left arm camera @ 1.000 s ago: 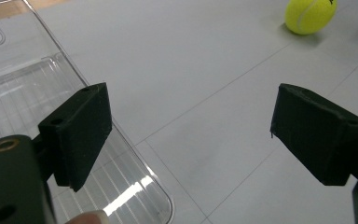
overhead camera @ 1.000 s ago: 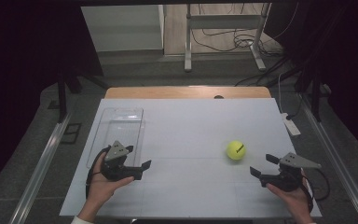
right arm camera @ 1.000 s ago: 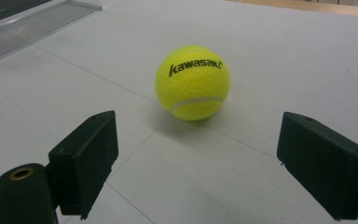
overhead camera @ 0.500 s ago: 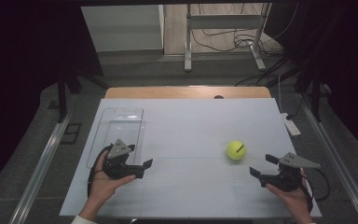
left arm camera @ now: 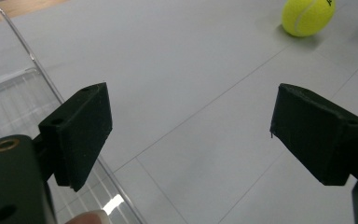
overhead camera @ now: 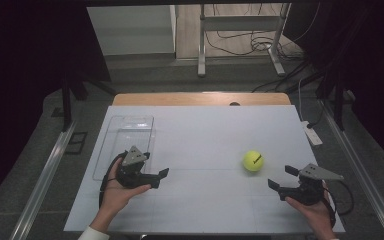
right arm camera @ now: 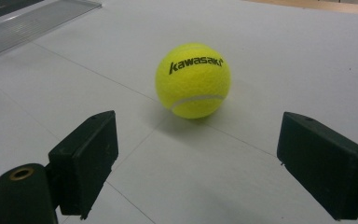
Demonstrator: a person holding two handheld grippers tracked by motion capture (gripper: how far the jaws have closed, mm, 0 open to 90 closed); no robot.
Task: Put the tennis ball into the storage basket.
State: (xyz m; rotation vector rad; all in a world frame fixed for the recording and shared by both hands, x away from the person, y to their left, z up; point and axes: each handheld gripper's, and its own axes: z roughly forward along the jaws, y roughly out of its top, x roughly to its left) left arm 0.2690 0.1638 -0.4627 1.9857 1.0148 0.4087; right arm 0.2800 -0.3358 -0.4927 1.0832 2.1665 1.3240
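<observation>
A yellow tennis ball (overhead camera: 253,160) rests on the white table (overhead camera: 205,135), right of centre. My right gripper (overhead camera: 281,177) hovers just to the ball's near right, open and empty. Its own view has the ball (right arm camera: 193,80) a short way ahead between the spread jaws of the right gripper (right arm camera: 191,168). My left gripper (overhead camera: 161,177) is open at the near left, beside a clear plastic tray (overhead camera: 129,135). In the left gripper view the left gripper (left arm camera: 186,135) holds nothing, with the ball (left arm camera: 307,16) far ahead to the right and the tray (left arm camera: 14,107) along the left.
A white power strip (overhead camera: 312,134) lies at the table's right edge. A wooden strip (overhead camera: 200,98) runs along the far edge. Beyond it, a metal stand and cables (overhead camera: 240,40) sit on the floor.
My left gripper has shifted slightly to the right along the tray's near end. The right gripper and the ball have stayed put.
</observation>
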